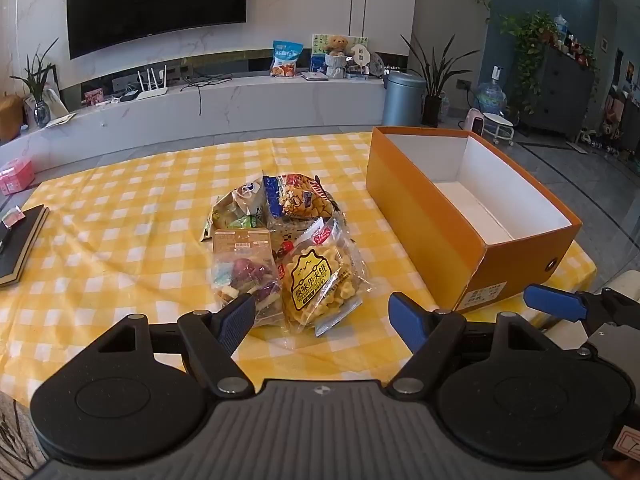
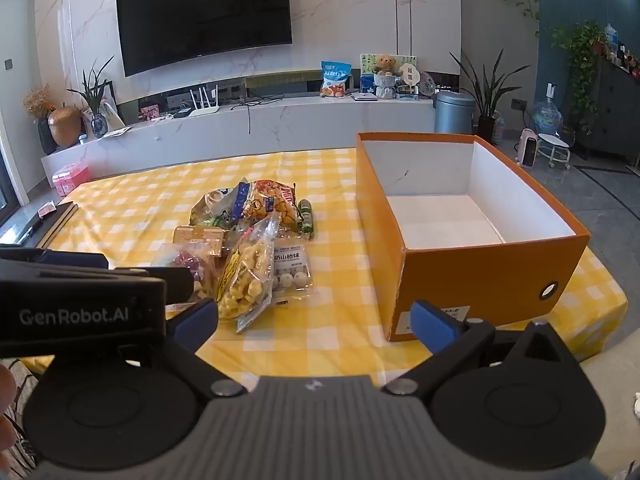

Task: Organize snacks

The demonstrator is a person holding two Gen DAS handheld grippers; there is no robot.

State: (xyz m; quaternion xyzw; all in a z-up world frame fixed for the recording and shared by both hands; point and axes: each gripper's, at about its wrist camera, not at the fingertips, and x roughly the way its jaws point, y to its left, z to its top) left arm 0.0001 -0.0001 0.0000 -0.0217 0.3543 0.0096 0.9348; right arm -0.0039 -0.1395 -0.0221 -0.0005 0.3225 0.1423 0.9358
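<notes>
A heap of snack packets lies on the yellow checked tablecloth; nearest me is a clear bag of yellow waffle biscuits. To its right stands an orange box with a white, empty inside. My left gripper is open just short of the heap, nothing between its blue pads. In the right wrist view the same heap and box appear. My right gripper is open over the cloth between them, holding nothing. The left gripper's body fills that view's left side.
A dark notebook with a pen lies at the table's left edge. Beyond the table runs a white TV bench under a wall TV, with plants, a bin and a water jug on the floor to the right.
</notes>
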